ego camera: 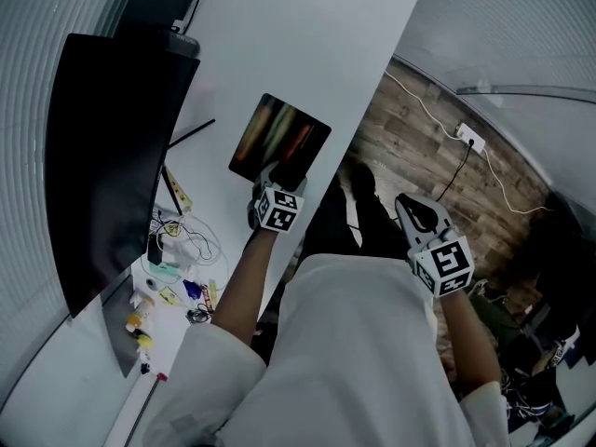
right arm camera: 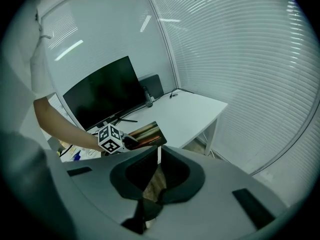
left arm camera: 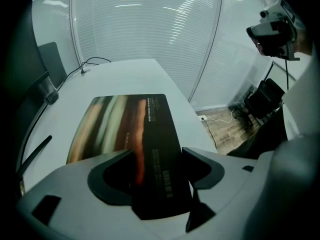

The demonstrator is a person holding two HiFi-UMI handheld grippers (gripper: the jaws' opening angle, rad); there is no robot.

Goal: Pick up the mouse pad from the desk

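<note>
Left gripper (left arm camera: 157, 166): jaws closed on the near edge of the mouse pad (left arm camera: 120, 124). The pad's far part lies on the white desk (left arm camera: 125, 74). Streaked brown-green face, dark printed strip along its right side.

Head view: near edge of mouse pad (ego camera: 281, 141) hidden under left hand-held gripper (ego camera: 279, 180); I can't see its jaw tips there, gripper's own body covers them.

Left gripper view: pad's near end lost behind gripper body between closed jaws. Print on pad's dark strip (left arm camera: 161, 159) too blurred for me to read.

Small clutter (ego camera: 172, 273) at left end of table (ego camera: 307, 45): too small, I can't name items.

Right gripper view: only sliver of floor (right arm camera: 154, 183) shows between jaws of right hand-held gripper (right arm camera: 159, 151).

Person's shirt (ego camera: 354, 343) blocks floor beneath.
</note>
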